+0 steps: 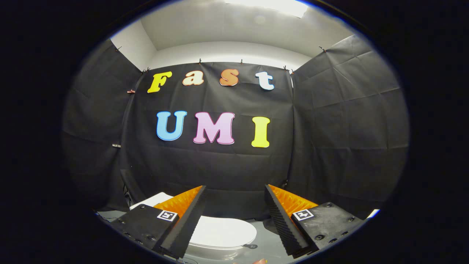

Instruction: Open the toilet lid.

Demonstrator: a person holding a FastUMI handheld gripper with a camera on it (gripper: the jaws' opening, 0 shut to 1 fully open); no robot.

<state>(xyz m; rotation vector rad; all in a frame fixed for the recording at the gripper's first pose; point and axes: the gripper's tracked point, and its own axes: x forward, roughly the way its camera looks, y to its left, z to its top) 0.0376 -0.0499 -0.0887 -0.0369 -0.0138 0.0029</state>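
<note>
Closed toilet lid lies below, between the released hand-held gripper fingers.

The gripper is hovering with its two fingers standing wide apart, gripping nothing. Below and between them a white toilet lid is lying closed and flat, partly hidden by the left finger, with grey floor showing beside it. Black cloth is hanging as the booth wall beyond the fingers.
</note>
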